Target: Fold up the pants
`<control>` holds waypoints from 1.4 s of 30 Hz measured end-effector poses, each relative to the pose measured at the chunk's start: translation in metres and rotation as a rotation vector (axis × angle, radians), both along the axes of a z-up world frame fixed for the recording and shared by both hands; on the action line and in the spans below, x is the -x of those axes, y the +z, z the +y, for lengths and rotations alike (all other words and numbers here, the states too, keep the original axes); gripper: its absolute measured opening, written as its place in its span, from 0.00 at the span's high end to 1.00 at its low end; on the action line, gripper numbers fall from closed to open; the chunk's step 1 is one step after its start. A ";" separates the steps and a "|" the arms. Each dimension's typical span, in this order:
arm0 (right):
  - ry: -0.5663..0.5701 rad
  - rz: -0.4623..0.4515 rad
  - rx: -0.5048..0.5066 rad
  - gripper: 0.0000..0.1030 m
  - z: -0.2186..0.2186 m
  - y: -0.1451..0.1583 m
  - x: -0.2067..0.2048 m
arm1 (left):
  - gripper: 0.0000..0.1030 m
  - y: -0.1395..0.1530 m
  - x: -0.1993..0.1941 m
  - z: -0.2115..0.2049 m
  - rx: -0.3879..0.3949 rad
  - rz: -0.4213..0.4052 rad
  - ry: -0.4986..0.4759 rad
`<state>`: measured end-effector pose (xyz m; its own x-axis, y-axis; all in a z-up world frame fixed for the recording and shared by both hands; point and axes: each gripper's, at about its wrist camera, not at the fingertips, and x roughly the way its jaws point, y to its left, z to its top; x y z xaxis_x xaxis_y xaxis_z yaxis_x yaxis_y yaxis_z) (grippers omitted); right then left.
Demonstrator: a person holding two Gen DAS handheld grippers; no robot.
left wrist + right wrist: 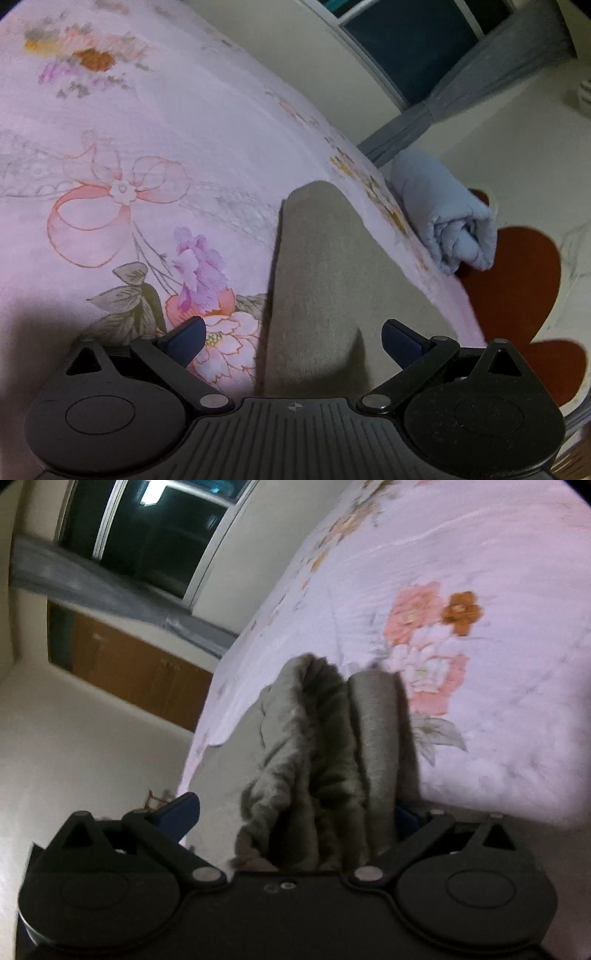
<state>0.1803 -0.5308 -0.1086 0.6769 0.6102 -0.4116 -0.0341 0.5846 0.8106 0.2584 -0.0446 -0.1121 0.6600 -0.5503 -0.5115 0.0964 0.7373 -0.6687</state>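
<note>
Lying bunched between the spread-apart fingers of the left gripper (293, 341) and right gripper (291, 814), the grey-beige fleece pants (325, 760) are gripped by neither; folding is judged partly done.

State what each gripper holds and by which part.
Nothing is clamped: the left gripper and right gripper both stand open around the grey pants, bunched folds between the right's fingers.

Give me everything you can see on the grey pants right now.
The grey pants look like soft, fleecy knit, grey-olive. They lie on the floral bedsheet near its edge. In the right wrist view they are bunched in deep lengthwise folds between the open fingers of the right gripper. In the left view a smoother, narrow folded length runs between the left gripper's open fingers.
</note>
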 end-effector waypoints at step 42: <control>0.218 -0.115 0.205 0.44 0.031 0.018 -0.161 | 0.27 0.013 -0.088 0.065 -0.117 -0.113 0.083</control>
<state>0.3410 -0.4995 -0.0908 0.5882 0.6585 -0.4696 -0.2609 0.7040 0.6605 0.3465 0.0202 -0.0995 0.7577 -0.4322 -0.4889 0.1015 0.8182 -0.5660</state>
